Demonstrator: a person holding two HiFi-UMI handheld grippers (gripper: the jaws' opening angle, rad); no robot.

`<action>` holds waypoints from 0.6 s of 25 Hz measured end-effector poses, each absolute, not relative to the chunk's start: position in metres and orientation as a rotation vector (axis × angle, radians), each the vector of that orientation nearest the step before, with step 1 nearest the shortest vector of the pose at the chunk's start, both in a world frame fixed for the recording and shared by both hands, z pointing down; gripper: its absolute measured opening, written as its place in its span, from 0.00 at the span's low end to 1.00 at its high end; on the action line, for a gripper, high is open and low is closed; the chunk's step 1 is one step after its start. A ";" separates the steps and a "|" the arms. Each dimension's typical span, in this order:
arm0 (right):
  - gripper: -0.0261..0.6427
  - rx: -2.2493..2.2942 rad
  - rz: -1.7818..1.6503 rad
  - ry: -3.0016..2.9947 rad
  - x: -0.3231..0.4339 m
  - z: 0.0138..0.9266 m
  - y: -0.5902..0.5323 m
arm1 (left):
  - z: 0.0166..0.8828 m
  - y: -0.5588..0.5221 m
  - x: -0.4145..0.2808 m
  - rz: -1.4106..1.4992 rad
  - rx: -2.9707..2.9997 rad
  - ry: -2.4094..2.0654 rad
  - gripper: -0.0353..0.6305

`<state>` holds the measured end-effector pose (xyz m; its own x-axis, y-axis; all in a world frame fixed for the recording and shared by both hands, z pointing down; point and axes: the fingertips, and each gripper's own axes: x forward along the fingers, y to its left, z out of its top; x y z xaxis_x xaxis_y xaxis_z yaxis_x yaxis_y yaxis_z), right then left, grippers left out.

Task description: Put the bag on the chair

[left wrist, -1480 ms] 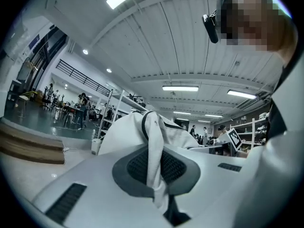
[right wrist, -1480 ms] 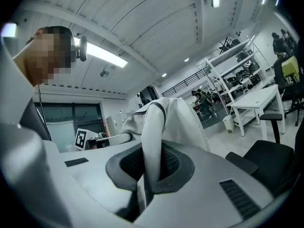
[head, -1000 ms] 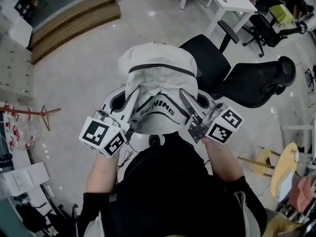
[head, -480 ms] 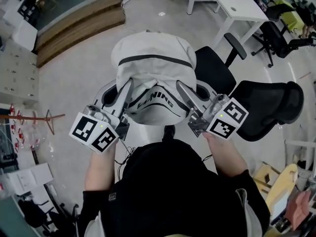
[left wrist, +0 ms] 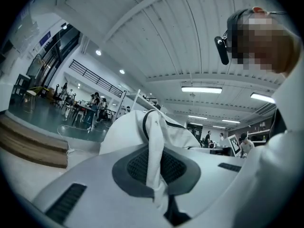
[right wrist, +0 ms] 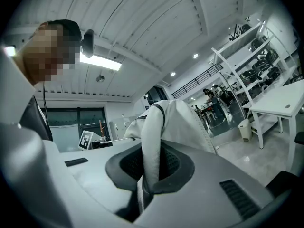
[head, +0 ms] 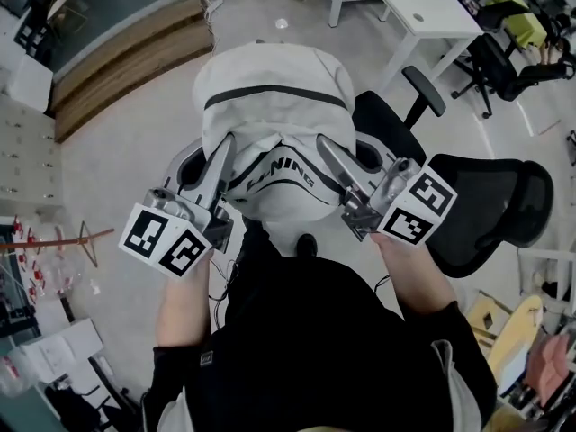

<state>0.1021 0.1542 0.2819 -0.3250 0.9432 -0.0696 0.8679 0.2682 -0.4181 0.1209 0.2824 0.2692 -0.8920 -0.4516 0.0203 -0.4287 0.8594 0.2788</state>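
**Head view.**
- Bag (head: 274,106): white, with a dark zip line across the top and printed lettering lower down. It hangs in the air in front of the person, over the pale floor (head: 135,142), and rests on nothing.
- Left tool (head: 223,156) and right tool (head: 328,151): one at each side of the bag, reaching up along its flanks.
- Chair (head: 391,138): black office chair. In this view its seat lies just to the right of the bag and partly behind the bag's edge. The backrest is further right and the seat is bare.
- Table (head: 405,7): white, well beyond the chair, not involved.

**Left gripper view.**
- The jaws are closed to a narrow slit.
- Left strap (left wrist: 153,151): a white strap of the bag, pinched between the jaws. The body of the bag rises behind it.

**Right gripper view.**
- The jaws are likewise drawn narrow.
- Right strap (right wrist: 151,151): a second white strap, clamped between the pads and leading up into the bag.

**Step in hand (judged).**
- This is the carry stage: the bag is lifted by both straps and brought near the chair, but not yet set down.

**Next move (judged).**
- Both tools should shift together towards the person's right until the bag hangs squarely over the seat.
- They should then lower evenly until the seat takes the weight.
- The tools should let go only once the bag sits steady, and clear of the armrest.
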 end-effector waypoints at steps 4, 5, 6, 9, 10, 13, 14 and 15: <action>0.09 -1.690 0.586 -2.327 0.087 0.291 0.176 | 0.287 0.304 0.096 -0.503 0.720 -2.922 0.08; 0.09 -1.682 0.577 -2.338 0.079 0.289 0.186 | 0.288 0.314 0.087 -0.505 0.729 -2.918 0.08; 0.09 -1.662 0.574 -2.351 0.069 0.288 0.197 | 0.287 0.324 0.076 -0.503 0.748 -2.907 0.08; 0.09 -1.558 0.602 -2.397 0.038 0.287 0.229 | 0.284 0.356 0.044 -0.508 0.856 -2.859 0.08; 0.09 -1.523 0.605 -2.416 0.029 0.287 0.240 | 0.282 0.367 0.034 -0.509 0.891 -2.847 0.08; 0.09 -1.448 0.621 -2.456 0.007 0.288 0.271 | 0.276 0.399 0.007 -0.483 0.964 -2.827 0.08; 0.09 -1.432 0.634 -2.464 0.001 0.289 0.279 | 0.274 0.406 -0.001 -0.467 0.982 -2.822 0.09; 0.09 -1.418 0.649 -2.471 -0.004 0.291 0.284 | 0.273 0.412 -0.009 -0.447 0.999 -2.820 0.08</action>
